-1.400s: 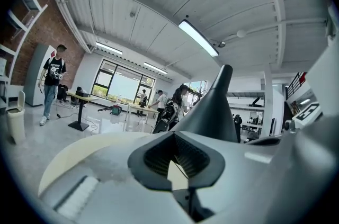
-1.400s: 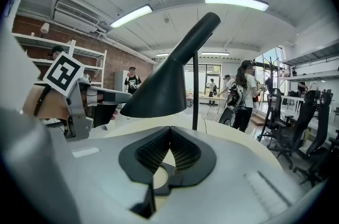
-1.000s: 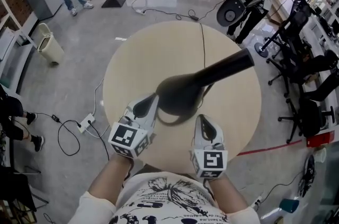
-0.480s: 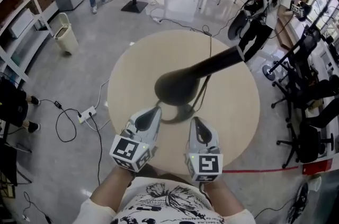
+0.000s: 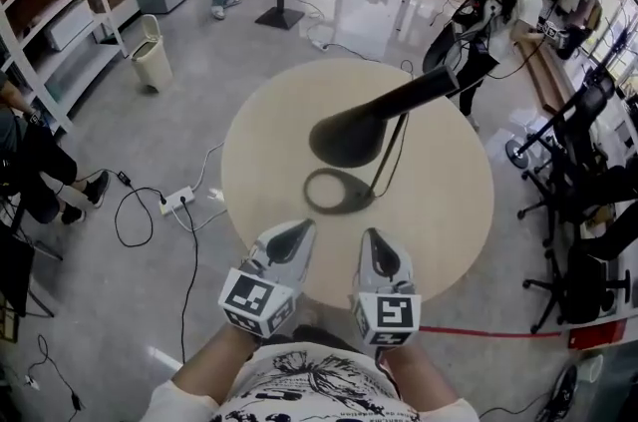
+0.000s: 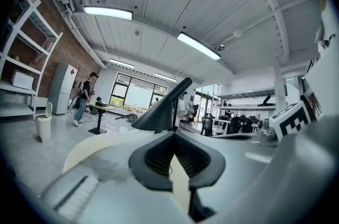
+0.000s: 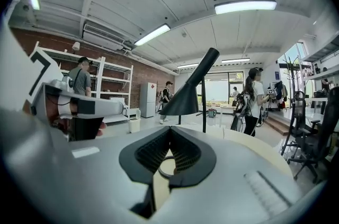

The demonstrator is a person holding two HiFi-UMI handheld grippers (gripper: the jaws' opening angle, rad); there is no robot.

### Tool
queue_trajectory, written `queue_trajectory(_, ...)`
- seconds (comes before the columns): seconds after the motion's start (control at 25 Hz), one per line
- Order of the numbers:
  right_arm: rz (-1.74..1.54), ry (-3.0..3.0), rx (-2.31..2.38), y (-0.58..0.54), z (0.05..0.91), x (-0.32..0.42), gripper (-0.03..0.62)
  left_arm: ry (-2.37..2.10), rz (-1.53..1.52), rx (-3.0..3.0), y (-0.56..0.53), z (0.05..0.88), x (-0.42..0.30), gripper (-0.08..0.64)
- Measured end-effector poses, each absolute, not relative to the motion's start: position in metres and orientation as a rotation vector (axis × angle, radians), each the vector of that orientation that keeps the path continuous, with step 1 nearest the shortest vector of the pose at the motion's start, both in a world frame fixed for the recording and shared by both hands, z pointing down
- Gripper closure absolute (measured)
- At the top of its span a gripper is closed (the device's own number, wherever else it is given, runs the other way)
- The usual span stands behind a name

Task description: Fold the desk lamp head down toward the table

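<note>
Desk lamp (image 5: 351, 137) is standing upright on round beige table (image 5: 261, 151). Its ring-shaped base (image 5: 337, 192) is sitting approx. mid-table, a bit toward the near side. Black cone head (image 6: 159, 112) is hanging well above the tabletop, just beyond the base, w/ the arm sloping up toward the far right.

L gripper (image 5: 298, 229) is hovering over the near table edge. Its jaws are pressed together at the tips w/ nothing between them; only bare tabletop is showing through the slit lower down in the left gripper view (image 6: 175, 133). It is pointing at the lamp, apart from it.

R gripper (image 5: 374, 236) is sitting just beside the L one, also over the near edge. Its jaws are likewise meeting at the tips and pinching nothing; part of the base ring is showing through the gap behind the pads (image 7: 169, 129). It is not touching the lamp either, w/ the cone head (image 7: 184, 101) ahead and above.

Floor, left of table: power strip (image 5: 179, 202) w/ cables, and a pale bin (image 5: 152, 52) farther off by the shelving.
</note>
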State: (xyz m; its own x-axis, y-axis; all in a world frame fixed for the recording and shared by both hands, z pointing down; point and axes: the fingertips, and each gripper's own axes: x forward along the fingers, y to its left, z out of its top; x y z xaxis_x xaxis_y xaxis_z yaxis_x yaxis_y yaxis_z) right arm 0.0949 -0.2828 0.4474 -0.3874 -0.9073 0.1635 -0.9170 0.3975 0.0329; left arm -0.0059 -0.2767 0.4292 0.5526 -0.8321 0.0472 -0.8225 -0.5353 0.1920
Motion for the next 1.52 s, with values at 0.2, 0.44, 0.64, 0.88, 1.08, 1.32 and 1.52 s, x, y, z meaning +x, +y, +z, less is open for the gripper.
queue_trajectory(0.2, 0.101, -2.508, 1.617, -0.229, 0.448, 0.086, 0.583, -1.395, -0.039, 2.611, -0.214, 0.433, -0.009, 0.558)
queue_trajectory(0.44, 0.081, -2.512, 1.592, -0.146, 0.452, 0.075, 0.583, -1.377, -0.036, 2.655, -0.123, 0.429, -0.023, 0.558)
queue_trajectory(0.64, 0.132, -2.514, 1.563, -0.073, 0.459, 0.062, 0.583, -1.404, -0.031, 2.638, -0.052, 0.429, -0.036, 0.558)
queue_trajectory(0.88, 0.111, -2.536, 1.537, -0.002, 0.452, 0.057, 0.583, -1.402, -0.055, 2.601, 0.01, 0.435, -0.036, 0.558)
queue_trajectory(1.08, 0.108, -2.531, 1.547, 0.027, 0.45, 0.07, 0.583, -1.419, -0.099, 2.571, 0.032, 0.432, -0.033, 0.558)
queue_trajectory(1.32, 0.139, -2.546, 1.524, 0.057, 0.46, 0.089, 0.583, -1.432, -0.084, 2.617, 0.069, 0.428, -0.009, 0.558)
queue_trajectory(1.52, 0.128, -2.55, 1.579, 0.084, 0.451, 0.111, 0.583, -1.492, -0.098, 2.61, 0.096, 0.412, 0.0, 0.558)
